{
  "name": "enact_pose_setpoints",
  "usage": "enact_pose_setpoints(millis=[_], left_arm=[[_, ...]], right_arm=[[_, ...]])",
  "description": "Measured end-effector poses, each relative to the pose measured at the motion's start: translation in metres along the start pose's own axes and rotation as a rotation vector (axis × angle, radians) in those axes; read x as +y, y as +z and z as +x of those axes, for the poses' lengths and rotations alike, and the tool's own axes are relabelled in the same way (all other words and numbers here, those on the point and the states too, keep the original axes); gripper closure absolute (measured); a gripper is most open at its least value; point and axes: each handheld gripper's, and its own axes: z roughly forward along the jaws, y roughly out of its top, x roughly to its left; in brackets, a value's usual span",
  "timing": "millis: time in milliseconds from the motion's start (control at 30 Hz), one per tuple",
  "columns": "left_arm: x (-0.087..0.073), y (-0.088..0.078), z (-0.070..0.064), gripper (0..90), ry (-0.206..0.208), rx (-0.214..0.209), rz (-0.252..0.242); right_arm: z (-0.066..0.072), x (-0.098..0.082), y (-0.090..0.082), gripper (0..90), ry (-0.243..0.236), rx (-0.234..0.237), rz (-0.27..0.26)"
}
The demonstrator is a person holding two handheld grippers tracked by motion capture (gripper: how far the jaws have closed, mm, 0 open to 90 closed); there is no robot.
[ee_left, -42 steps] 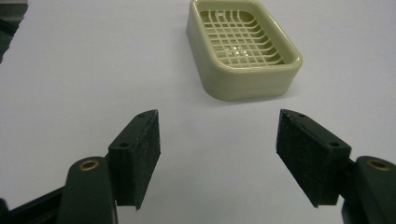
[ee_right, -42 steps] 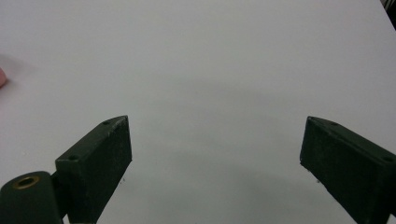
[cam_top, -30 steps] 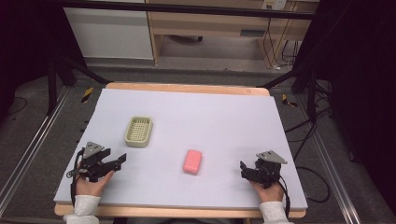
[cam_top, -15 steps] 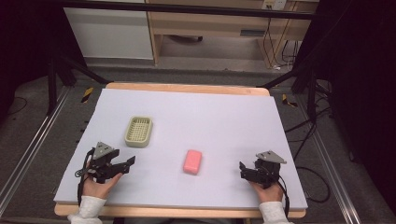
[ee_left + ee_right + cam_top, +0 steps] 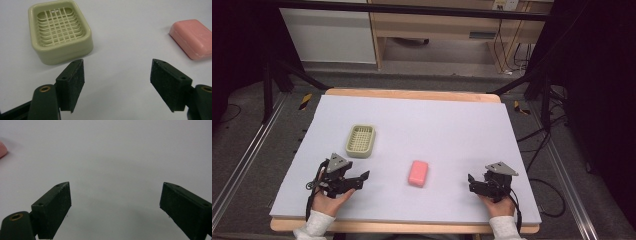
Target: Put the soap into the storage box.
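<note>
Pink soap and empty dish on the mat.

We see the pink soap bar (image 5: 418, 173) lying on the mat (image 5: 452, 125), the empty green soap dish (image 5: 361, 140) at its ten o'clock; left gripper (image 5: 357, 181) and right gripper (image 5: 472, 182) both released, grasping nothing.

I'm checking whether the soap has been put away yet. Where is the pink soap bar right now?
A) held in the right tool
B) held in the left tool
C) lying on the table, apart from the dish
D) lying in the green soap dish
C: the pink soap bar lies on the table, apart from the empty soap dish; both the left tool and the right tool are open, holding nothing.
</note>
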Motion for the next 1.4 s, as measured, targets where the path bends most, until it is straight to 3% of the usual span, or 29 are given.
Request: enact_pose_setpoints(millis=[533, 867, 1133, 1400], left_arm=[[0.011, 0.009, -0.018, 25.7, 0.052, -0.013, 0.000], [0.027, 0.014, -0.032, 25.3, 0.091, -0.036, -0.003], [0.042, 0.019, -0.040, 25.3, 0.093, -0.049, -0.015], [0.046, 0.027, -0.047, 25.4, 0.088, -0.065, -0.010]], right_arm=[[0.001, 0.000, 0.000, 10.4, -0.001, -0.006, -0.001], [0.000, 0.000, -0.001, 10.4, -0.006, -0.014, -0.005], [0.001, 0.000, 0.000, 10.4, -0.008, -0.012, -0.002], [0.000, 0.000, 0.000, 10.4, -0.011, -0.010, 0.000]])
